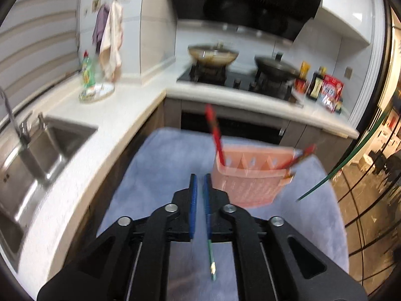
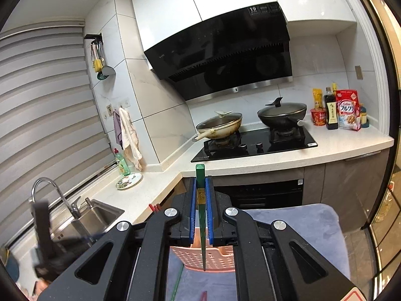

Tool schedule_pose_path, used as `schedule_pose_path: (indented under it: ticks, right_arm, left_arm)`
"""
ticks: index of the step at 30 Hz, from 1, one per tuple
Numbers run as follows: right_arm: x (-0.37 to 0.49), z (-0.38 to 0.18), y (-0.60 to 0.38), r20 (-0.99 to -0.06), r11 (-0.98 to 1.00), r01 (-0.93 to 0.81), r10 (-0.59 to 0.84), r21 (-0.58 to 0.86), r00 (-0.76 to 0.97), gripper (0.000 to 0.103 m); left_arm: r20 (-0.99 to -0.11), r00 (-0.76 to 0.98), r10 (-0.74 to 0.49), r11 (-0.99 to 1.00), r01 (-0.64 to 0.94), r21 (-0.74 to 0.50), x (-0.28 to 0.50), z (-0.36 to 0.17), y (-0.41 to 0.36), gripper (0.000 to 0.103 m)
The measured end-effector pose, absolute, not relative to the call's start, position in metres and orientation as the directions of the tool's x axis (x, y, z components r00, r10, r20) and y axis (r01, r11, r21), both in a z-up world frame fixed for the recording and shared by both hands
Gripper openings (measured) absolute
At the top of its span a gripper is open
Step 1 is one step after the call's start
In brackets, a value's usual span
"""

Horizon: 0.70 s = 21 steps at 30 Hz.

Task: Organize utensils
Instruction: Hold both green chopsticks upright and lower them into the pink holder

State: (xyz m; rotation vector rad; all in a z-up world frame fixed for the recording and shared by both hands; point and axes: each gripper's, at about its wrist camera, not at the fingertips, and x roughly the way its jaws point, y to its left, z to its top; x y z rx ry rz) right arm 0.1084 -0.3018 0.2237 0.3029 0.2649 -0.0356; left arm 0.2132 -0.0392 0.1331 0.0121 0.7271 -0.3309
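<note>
Chopsticks are heading for the rack: your right gripper (image 2: 200, 179) is clamping a tapered green chopstick with a square butt (image 2: 200, 173) between its blue pads. The butt is rising past the fingertips and the point is running back toward the lens. Directly beneath it is sitting the pink perforated plastic basket with dividers (image 2: 220, 258).

Your left gripper (image 1: 199, 175) is showing a sliver of gap between its pads. A thin green chopstick with a pale metal tip (image 1: 210, 255) is lying along the right pad only and trailing back toward the camera. The left pad is not touching it, though blur is softening the view. The basket (image 1: 246, 183) is sitting just ahead and to the right of these fingertips.

Only the left wrist view is showing you the basket's contents. One red chopstick standing in the left compartment (image 1: 215, 135) is leaning slightly, and another red chopstick (image 1: 300, 156) is tipping out over the right end. Only the right wrist view is giving you a sharp look at the kitchen.

The basket is resting on a blue-grey plush cloth (image 1: 150, 175). Bare cloth is lying open to the left of the basket and in front of it. The white stone counter (image 1: 120, 115) with its steel sink (image 1: 50, 145) is running along the left of the cloth. The black gas hob carrying two lidded woks (image 2: 253, 145) is sitting on the counter well beyond.
</note>
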Motion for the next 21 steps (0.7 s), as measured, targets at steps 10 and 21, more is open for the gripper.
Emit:
schedule_pose_path:
  ticks: [10, 21]
  right_arm:
    - [0.05, 0.212, -0.299, -0.282, 0.955, 0.136, -0.06, 0.262, 0.958, 0.007]
    - [0.039, 0.199, -0.292, -0.31, 0.954, 0.148, -0.063, 0.259, 0.949, 0.007]
  left_arm:
    - [-0.814, 0.535, -0.225, 0.957, 0.277, -0.083, 0.183, 0.009, -0.041, 0.047]
    - [-0.864, 0.455, -0.217, 0.946, 0.316, -0.071, 0.171, -0.049, -0.064, 0.051]
